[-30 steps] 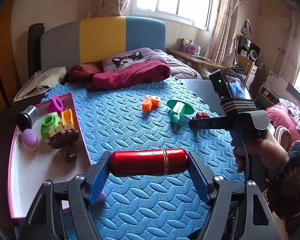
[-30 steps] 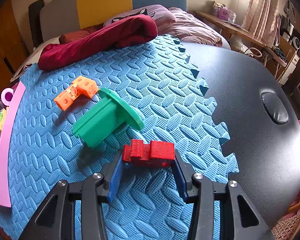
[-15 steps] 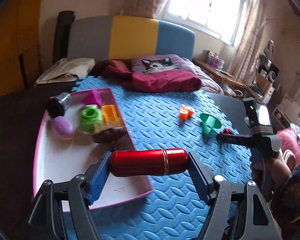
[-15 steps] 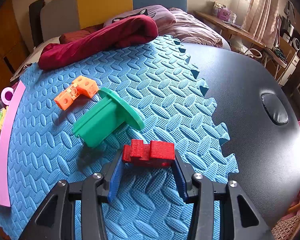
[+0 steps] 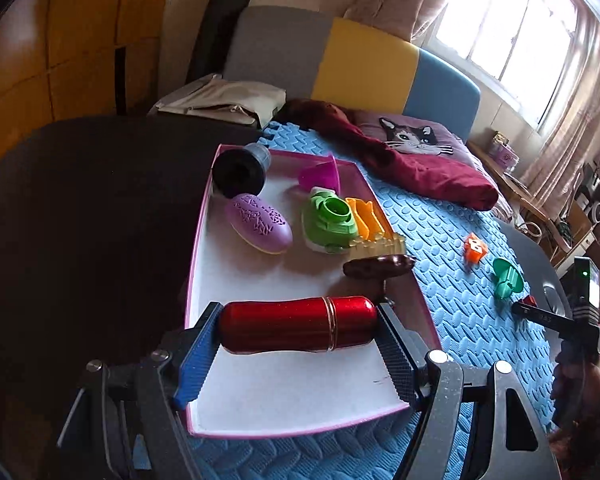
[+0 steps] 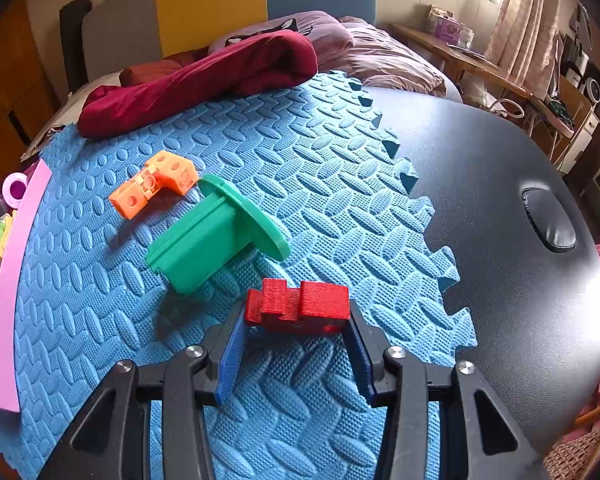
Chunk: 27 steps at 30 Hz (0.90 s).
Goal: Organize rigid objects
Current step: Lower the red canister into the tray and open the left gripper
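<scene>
While the left tool (image 5: 298, 330) grips a red metal cylinder (image 5: 298, 327) above the pink tray (image 5: 198, 256), the right tool (image 6: 296, 322) clamps a red block (image 6: 298, 306).

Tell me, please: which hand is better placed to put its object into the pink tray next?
Left. Its tongs hold the red cylinder over the pink tray; the right tongs grip the red block farther away.

A maroon blanket (image 6: 196, 80) lies beside a cat pillow (image 5: 416, 140).
</scene>
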Tool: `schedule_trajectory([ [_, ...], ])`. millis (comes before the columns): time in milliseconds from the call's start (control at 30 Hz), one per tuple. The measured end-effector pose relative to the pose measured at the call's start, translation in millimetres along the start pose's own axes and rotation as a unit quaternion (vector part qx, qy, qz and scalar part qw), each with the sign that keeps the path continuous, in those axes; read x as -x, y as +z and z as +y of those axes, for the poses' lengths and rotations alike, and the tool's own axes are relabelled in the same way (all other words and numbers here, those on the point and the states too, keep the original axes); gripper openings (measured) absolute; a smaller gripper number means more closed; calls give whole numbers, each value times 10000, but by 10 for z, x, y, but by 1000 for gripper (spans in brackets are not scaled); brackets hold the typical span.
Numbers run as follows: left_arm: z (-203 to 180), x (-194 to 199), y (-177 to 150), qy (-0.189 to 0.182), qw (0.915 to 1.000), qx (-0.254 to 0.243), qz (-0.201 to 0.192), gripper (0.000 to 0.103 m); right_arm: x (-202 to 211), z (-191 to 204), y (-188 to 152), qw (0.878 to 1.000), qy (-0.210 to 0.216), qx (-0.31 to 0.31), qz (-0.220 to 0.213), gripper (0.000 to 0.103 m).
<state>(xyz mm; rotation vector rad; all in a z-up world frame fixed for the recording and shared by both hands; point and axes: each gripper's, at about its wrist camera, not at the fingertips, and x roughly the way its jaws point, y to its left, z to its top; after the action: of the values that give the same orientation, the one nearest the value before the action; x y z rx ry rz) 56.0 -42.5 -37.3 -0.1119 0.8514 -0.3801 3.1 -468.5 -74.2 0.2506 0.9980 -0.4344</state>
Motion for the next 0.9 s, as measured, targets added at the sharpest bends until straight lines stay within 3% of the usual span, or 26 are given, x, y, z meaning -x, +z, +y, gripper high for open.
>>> schedule_trajectory([
  [767, 45, -695, 289, 540, 9970, -421, 374, 76, 1, 8, -9, 10000, -14, 16, -11, 46],
  [900, 55, -646, 263, 528, 9976, -385, 247, 89, 0, 11, -5, 10000, -31, 35, -22, 46],
])
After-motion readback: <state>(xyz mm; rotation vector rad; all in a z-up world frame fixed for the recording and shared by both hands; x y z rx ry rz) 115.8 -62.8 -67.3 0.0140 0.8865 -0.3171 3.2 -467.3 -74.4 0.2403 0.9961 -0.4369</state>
